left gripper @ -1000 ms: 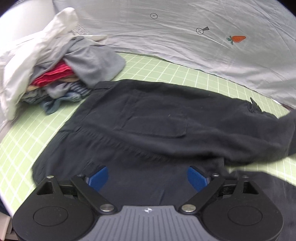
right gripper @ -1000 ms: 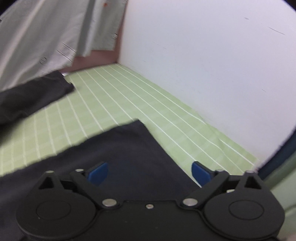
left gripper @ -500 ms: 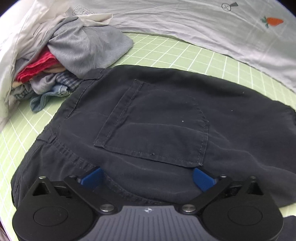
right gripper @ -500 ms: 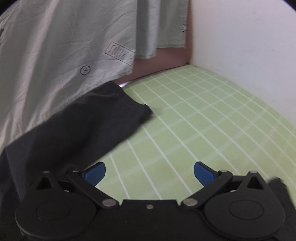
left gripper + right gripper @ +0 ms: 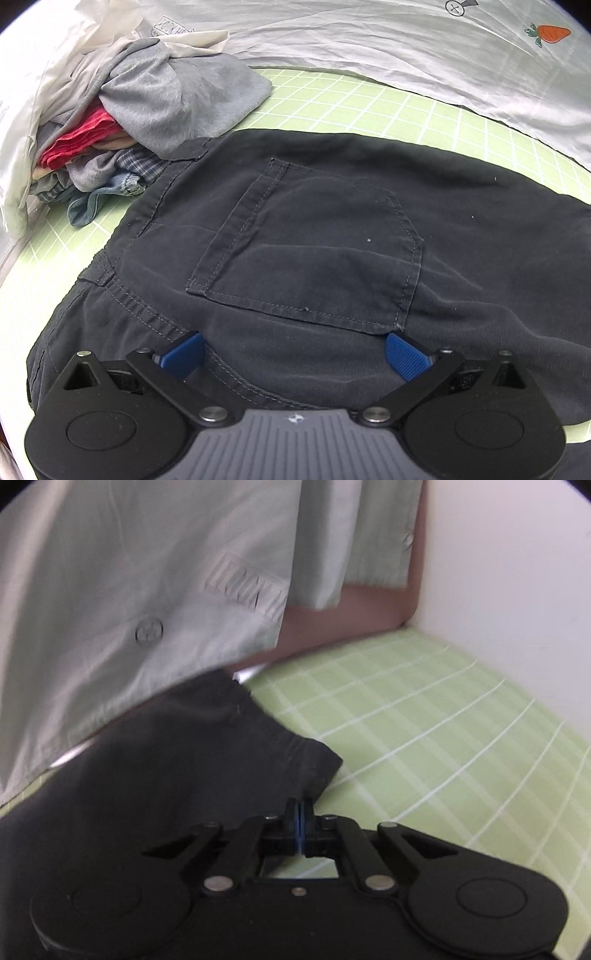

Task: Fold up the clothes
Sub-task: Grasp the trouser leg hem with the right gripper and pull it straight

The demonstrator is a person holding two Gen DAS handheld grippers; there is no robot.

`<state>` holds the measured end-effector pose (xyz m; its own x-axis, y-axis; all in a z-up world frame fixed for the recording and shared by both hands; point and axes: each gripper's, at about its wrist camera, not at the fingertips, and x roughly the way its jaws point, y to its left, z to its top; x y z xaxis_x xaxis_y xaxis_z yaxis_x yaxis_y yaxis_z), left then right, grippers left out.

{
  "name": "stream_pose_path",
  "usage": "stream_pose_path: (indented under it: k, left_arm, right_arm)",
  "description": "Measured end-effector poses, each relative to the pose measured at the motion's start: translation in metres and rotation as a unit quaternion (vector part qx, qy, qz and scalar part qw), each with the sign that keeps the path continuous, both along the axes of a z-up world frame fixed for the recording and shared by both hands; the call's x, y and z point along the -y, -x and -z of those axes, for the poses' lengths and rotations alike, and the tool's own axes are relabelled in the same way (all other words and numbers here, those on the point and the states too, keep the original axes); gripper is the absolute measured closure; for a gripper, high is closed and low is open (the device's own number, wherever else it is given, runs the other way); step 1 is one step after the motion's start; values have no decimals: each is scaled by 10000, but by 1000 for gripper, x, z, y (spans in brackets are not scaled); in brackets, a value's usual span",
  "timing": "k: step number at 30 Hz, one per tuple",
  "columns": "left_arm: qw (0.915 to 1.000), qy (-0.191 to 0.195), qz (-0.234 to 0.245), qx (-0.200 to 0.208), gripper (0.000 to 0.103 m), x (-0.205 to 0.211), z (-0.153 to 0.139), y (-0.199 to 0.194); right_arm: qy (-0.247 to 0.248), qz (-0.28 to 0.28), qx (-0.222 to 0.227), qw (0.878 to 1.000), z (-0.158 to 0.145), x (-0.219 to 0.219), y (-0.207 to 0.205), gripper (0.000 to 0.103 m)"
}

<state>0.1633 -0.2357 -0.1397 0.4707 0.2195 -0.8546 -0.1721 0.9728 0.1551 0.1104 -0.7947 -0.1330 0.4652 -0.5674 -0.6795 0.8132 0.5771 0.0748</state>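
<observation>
On the far left of the left wrist view a heap of mixed laundry, grey, red and checked pieces, sits on the green gridded worktop, with a pale printed sheet draped behind it. Just right of the heap, touching its edge, lie the dark trousers, spread flat with the waistband on the left and a back pocket facing up; they fill the middle and right of that view.

The trousers look like soft, medium-weight woven cotton: limp, not slippery, nothing to break. I would expect them to sag and drag when lifted by one point, so the firmer seamed parts make the best holds, namely the waistband at one end and the hemmed leg end at the other.

The left gripper hangs low over the seat of the trousers, jaws spread as wide as they go, the blue pads either side of the cloth below the pocket and pinching nothing.

In the right wrist view the trouser leg runs from the near left to its hem at the middle, bare worktop beyond on the right. The right gripper is clenched fully, pads together right at the hem corner; it seems to have nipped the edge of the cloth, though the blur leaves that uncertain.
</observation>
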Motion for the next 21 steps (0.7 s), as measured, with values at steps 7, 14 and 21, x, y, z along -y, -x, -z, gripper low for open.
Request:
stream_pose_path:
  k: [7,14,21]
  left_arm:
    - [10000,56,-34,-53,0,-2,0,-1]
    - [9996,151,-32,-252,0,-8,-1,-4]
    - [9993,172,-46,-324,0,-11,-1,-5]
  right_arm:
    - [921,1025,-142,9904,-69,-34,116,103]
    - [173,1130,-1526,9816,-10,-50,167,101]
    - [567,879,-977,9897,-38,-54,139,52]
